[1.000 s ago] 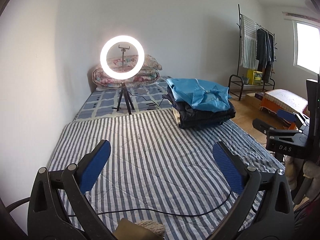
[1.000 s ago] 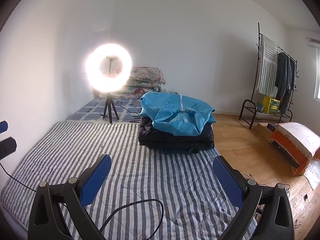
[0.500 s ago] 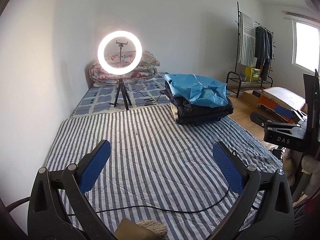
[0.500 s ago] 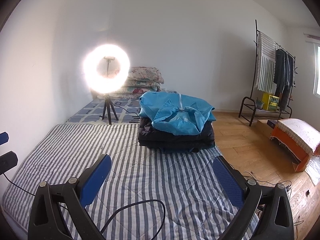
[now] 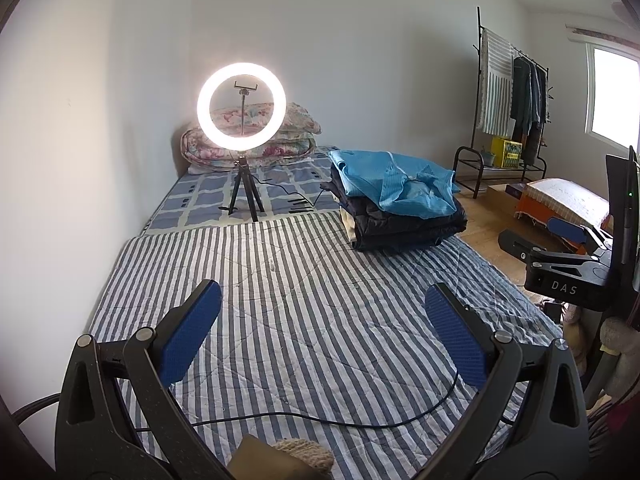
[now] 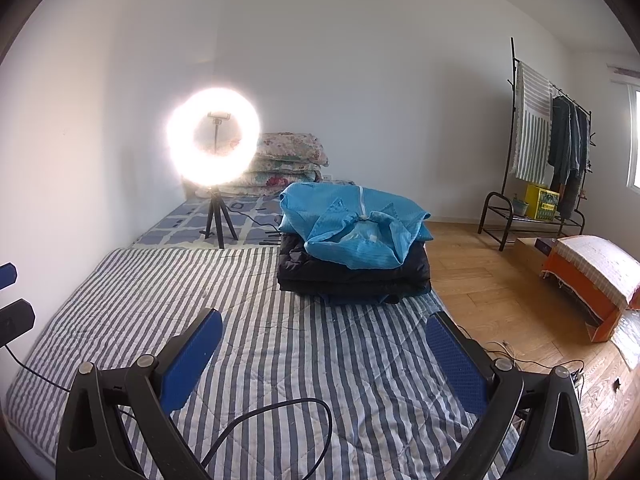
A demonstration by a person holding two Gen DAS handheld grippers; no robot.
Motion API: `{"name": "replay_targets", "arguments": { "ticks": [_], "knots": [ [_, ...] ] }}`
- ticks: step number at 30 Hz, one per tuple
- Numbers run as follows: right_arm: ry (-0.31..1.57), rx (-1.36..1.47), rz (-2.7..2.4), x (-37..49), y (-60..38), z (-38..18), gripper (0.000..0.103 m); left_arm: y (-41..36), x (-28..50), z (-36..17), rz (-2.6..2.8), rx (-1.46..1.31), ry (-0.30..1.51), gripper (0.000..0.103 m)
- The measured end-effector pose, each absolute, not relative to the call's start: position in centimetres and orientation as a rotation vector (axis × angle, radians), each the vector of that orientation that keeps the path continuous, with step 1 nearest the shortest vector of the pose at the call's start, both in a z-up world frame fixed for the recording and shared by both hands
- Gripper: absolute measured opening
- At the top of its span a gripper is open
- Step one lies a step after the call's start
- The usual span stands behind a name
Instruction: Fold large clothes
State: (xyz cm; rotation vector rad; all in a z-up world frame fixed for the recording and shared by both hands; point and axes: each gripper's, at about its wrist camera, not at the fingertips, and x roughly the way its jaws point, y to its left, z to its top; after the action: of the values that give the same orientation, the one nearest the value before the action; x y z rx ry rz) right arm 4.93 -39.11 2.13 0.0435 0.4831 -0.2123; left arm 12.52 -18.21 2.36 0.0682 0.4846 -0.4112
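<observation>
Both grippers, left [image 5: 322, 320] and right [image 6: 324, 346], hover spread wide, empty. Blue garment [image 6: 356, 226] tops the dark clothes stack [image 6: 352, 276] at the bed's [image 6: 132, 292] right edge. Left view alone shows, seemingly, a slipper [image 5: 302, 450].

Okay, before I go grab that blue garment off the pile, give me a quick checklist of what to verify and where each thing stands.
1. Left gripper jaws open and empty: ok.
2. Right gripper jaws open and empty: ok.
3. Blue garment on top of the dark folded stack, nothing over it: ok.
4. Striped mattress free for spreading: not ok, a black cable loops across the near part.
5. Ring light on the bed beyond the stripes, apart from the stack: ok.
</observation>
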Motion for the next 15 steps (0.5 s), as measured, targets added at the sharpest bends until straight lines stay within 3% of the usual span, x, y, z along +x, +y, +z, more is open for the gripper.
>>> {"name": "replay_targets", "arguments": {
  "ticks": [15],
  "knots": [
    [0.484,0.055,-0.218,5.10,-39.31,2.16,0.103,-18.74,11.77,2.69,-0.419,0.081,0.465,0.103]
  ]
}}
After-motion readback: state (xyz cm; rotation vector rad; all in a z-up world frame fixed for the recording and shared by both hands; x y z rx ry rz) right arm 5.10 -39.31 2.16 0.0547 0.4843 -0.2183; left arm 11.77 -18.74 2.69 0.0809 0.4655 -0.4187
